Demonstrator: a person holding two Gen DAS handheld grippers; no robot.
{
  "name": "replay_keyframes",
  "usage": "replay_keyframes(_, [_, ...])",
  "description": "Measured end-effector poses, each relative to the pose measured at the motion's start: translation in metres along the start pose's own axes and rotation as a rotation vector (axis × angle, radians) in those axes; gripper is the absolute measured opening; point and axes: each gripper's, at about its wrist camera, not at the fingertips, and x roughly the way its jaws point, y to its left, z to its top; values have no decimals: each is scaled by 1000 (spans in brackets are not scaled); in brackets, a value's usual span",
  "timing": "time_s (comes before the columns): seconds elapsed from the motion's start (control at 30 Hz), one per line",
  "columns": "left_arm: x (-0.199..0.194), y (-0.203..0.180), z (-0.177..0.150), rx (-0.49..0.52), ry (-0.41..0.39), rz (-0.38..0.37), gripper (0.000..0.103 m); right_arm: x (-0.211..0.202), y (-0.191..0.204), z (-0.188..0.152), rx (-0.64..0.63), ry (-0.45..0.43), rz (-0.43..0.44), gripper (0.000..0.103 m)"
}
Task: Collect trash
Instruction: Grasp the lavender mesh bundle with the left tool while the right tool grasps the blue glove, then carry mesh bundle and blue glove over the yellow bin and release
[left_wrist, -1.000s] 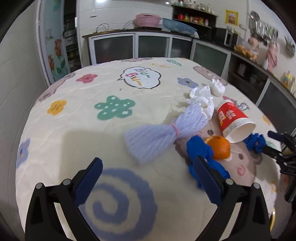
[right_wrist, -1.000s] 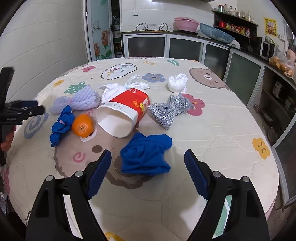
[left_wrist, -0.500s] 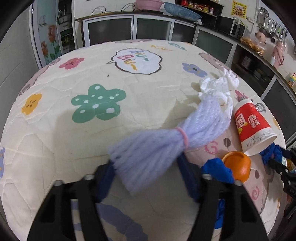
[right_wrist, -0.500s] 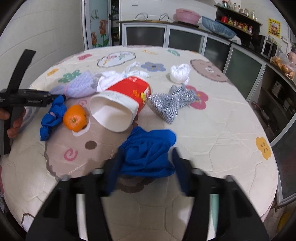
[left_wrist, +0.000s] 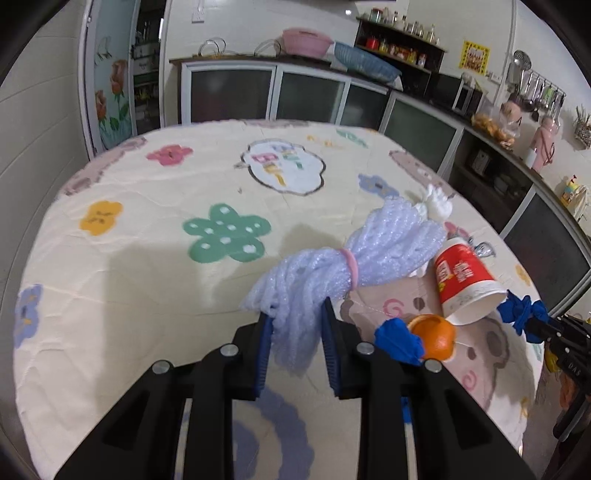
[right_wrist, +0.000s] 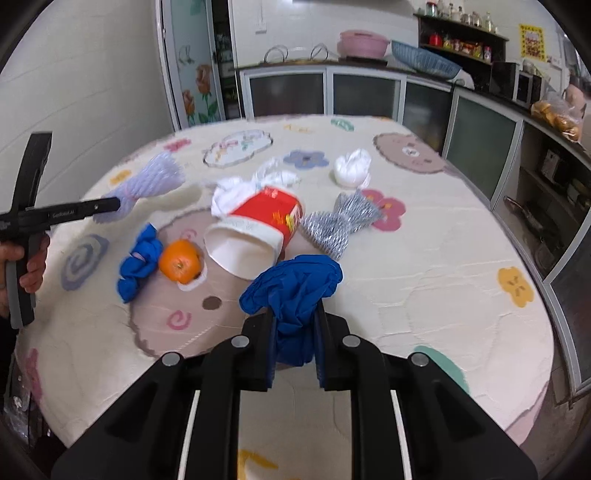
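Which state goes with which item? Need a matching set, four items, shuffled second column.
Things:
1. pale purple foam net
2. blue glove
3. red paper cup
4. orange

States:
A. lying on its side on the table, open end toward the right wrist camera
B. clamped in the left gripper
C. resting on the table between a second crumpled blue glove and the cup's rim
D. clamped in the right gripper

Pairs: 1-B, 2-D, 3-A, 4-C
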Motion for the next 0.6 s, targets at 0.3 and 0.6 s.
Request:
replay_keyframes(0.3, [-63, -46, -20, 77, -59, -105, 24, -76, -25, -30, 89, -63, -25, 15])
replay_keyframes(0.6, [-89, -198, -70, 351, -13, -397, 24, -179, -71, -113, 195, -89, -189, 15])
